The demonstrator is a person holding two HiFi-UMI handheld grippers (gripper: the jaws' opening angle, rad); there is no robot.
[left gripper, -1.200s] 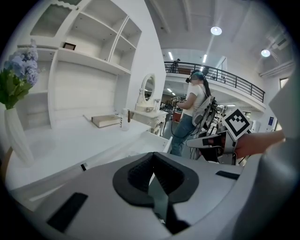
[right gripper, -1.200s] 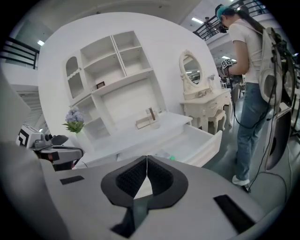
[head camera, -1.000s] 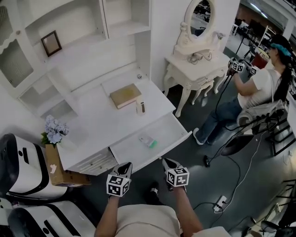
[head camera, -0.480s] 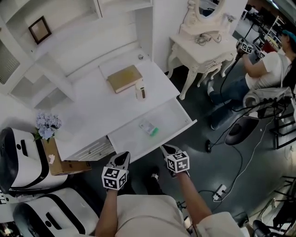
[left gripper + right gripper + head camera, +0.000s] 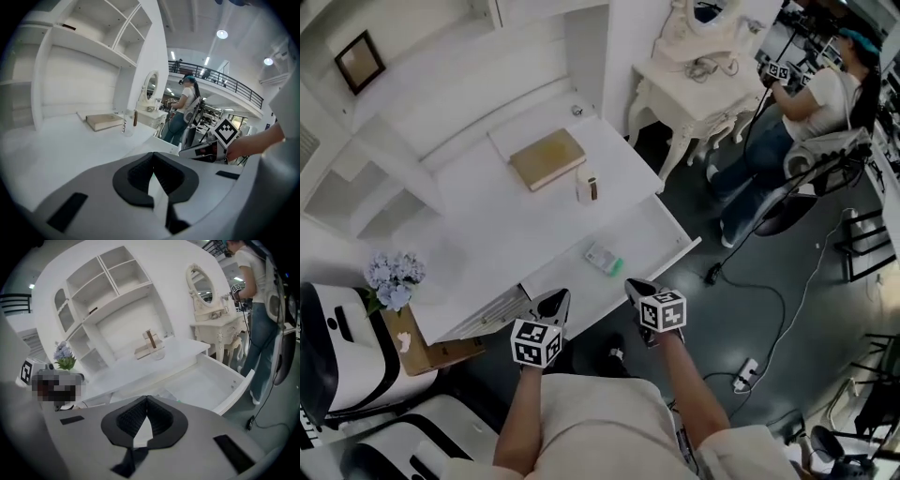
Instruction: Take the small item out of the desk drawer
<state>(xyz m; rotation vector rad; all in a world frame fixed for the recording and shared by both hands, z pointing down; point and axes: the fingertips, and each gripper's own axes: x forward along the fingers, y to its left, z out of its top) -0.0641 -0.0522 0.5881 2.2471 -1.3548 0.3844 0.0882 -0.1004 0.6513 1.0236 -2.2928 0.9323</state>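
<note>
The white desk's drawer (image 5: 649, 232) stands pulled open, and a small white-and-green item (image 5: 603, 259) lies flat on its floor. In the head view both grippers hover side by side just in front of the drawer's front edge, pointing at it. My left gripper (image 5: 557, 299) is shut and empty, below and left of the item. My right gripper (image 5: 635, 287) is shut and empty, a short way below and right of it. In the right gripper view the open drawer (image 5: 206, 380) lies just past the shut jaws (image 5: 146, 398). The left gripper view looks across the desktop (image 5: 56, 145).
On the desk (image 5: 487, 220) lie a tan book (image 5: 547, 158) and a small bottle (image 5: 586, 186). Blue flowers (image 5: 392, 279) and a cardboard box (image 5: 412, 342) sit at its left end. A vanity table (image 5: 698, 84), a seated person (image 5: 806, 103) and floor cables (image 5: 787, 309) are to the right.
The head view has swung a little, so the desk sits higher and further left. Both grippers have edged closer to the drawer front and stay shut.
</note>
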